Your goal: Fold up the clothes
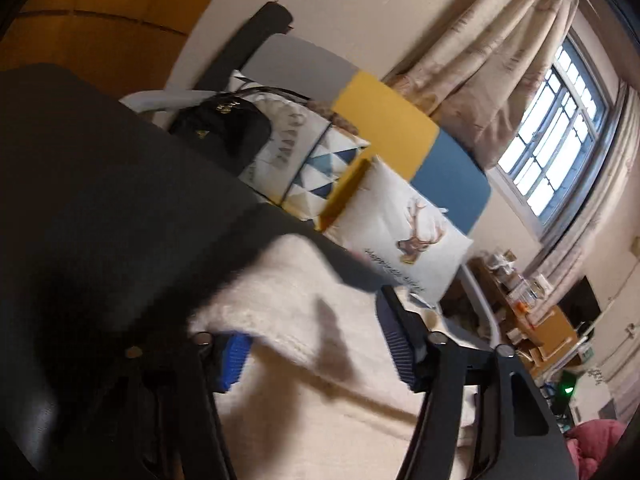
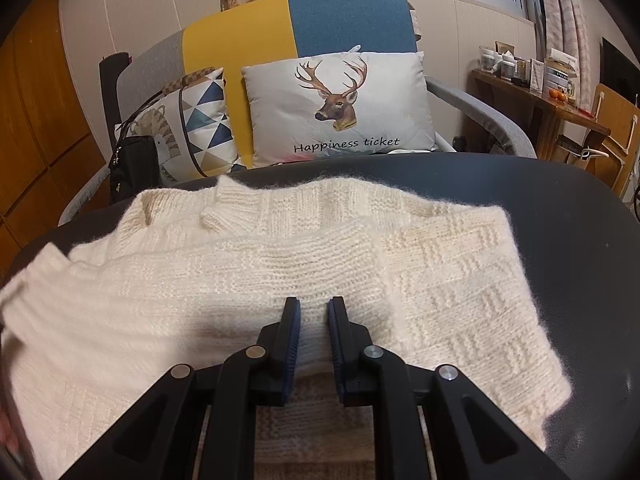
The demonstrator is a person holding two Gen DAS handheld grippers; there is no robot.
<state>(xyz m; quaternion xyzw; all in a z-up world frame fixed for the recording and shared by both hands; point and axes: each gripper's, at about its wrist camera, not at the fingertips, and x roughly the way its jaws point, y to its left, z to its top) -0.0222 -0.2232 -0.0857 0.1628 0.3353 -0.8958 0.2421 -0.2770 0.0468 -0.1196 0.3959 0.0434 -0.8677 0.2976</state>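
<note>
Left gripper (image 1: 316,344): matte black plastic linkage frame w/ triangular cut-outs in the outer arms; round pivot pins at the joints, dull in this blurred view. Fingers carry ribbed pads, bright blue on one (image 1: 234,360), darker navy on the other. Right gripper (image 2: 314,320): same black build, sharper view; four silver round-head pivot pins across the linkage, two per side; triangular cut-outs in outer arms; fingertips (image 2: 291,312) are flat, narrow, black-backed, w/ dark blue ribbed pad faces turned inward. No cables or markings visible on either.
</note>
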